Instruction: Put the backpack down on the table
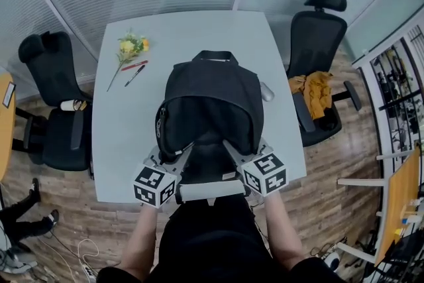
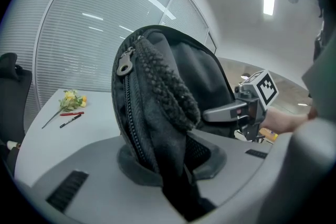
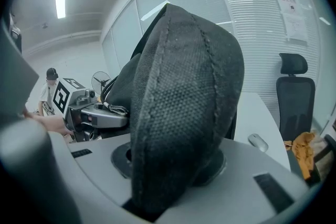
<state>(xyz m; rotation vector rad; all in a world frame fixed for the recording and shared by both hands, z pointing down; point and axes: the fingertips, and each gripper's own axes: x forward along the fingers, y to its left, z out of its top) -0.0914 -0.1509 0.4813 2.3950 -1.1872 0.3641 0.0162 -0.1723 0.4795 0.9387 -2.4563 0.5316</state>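
Observation:
A dark grey backpack (image 1: 212, 96) stands upright over the near half of the white table (image 1: 132, 122), its back panel and straps facing me. Whether its bottom rests on the tabletop is hidden. My left gripper (image 1: 177, 159) is shut on the left shoulder strap, whose padded mesh (image 2: 163, 113) fills the gap between the jaws in the left gripper view. My right gripper (image 1: 233, 149) is shut on the right shoulder strap (image 3: 184, 97), which bulges wide between its jaws.
A small bunch of yellow flowers (image 1: 131, 47), a red pen (image 1: 134, 65) and a black pen (image 1: 134, 75) lie at the table's far left. A grey mouse (image 1: 266, 92) lies right of the backpack. Black office chairs flank the table, the right one (image 1: 318, 43) bearing an orange cloth (image 1: 315, 93).

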